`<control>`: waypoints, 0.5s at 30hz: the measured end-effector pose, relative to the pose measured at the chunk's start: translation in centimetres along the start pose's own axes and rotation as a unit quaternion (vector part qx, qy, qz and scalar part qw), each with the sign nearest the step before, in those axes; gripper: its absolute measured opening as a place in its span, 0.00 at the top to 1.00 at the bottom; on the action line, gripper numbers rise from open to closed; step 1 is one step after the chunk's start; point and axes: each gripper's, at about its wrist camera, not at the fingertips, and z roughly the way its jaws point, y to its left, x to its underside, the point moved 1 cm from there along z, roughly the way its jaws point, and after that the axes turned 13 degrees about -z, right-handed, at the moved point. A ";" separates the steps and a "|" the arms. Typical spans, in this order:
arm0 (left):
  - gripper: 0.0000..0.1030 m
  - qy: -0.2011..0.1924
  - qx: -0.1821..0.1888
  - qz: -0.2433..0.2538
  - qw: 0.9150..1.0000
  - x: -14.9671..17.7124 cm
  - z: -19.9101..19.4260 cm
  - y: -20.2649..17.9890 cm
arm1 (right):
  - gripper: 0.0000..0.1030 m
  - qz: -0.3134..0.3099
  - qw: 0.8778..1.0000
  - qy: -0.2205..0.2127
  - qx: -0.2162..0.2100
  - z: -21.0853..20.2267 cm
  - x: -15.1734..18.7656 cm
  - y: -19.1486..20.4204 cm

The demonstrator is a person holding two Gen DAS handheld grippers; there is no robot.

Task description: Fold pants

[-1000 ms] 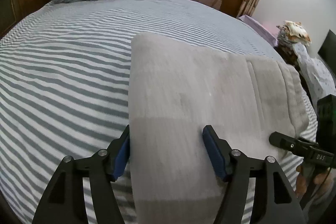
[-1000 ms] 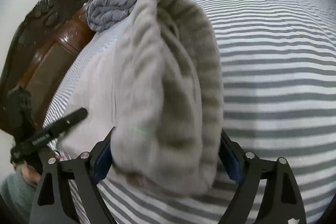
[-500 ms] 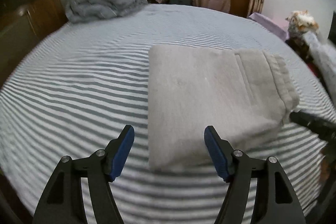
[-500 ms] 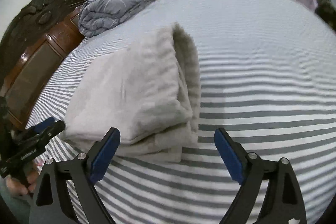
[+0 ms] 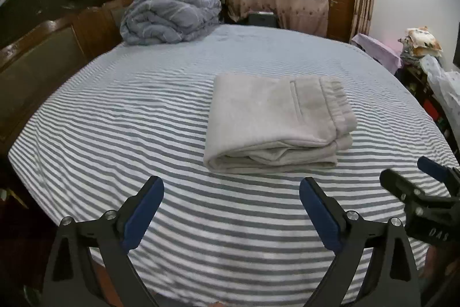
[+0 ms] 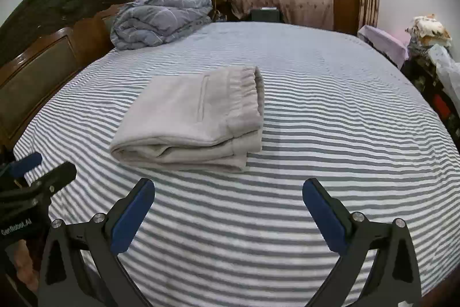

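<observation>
The light grey pants lie folded into a thick rectangle on the striped bed, waistband at the right; they also show in the right wrist view. My left gripper is open and empty, held back from the near edge of the pants. My right gripper is open and empty, also short of the pants and to their right. Each gripper shows at the edge of the other's view.
The grey-and-white striped bed sheet fills the view. A bundled grey duvet sits at the far left by the dark wooden headboard. Curtains, a door and cluttered furniture stand beyond the bed.
Both grippers have drawn back from the pants and risen. The right gripper, which had the pants' folded end between its jaws, now stands clear of it. The pants lie flat.
</observation>
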 end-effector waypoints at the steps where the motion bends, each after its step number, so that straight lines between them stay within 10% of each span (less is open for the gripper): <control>1: 0.02 -0.003 -0.002 0.001 1.000 0.2 -0.6 0.1 | 0.01 -0.002 1.000 -0.001 0.005 -0.5 0.3 0.3; 15: 0.00 0.009 -0.015 -0.016 1.000 2.3 -3.1 1.4 | 0.01 -0.028 0.999 -0.008 0.024 -3.7 1.1 3.4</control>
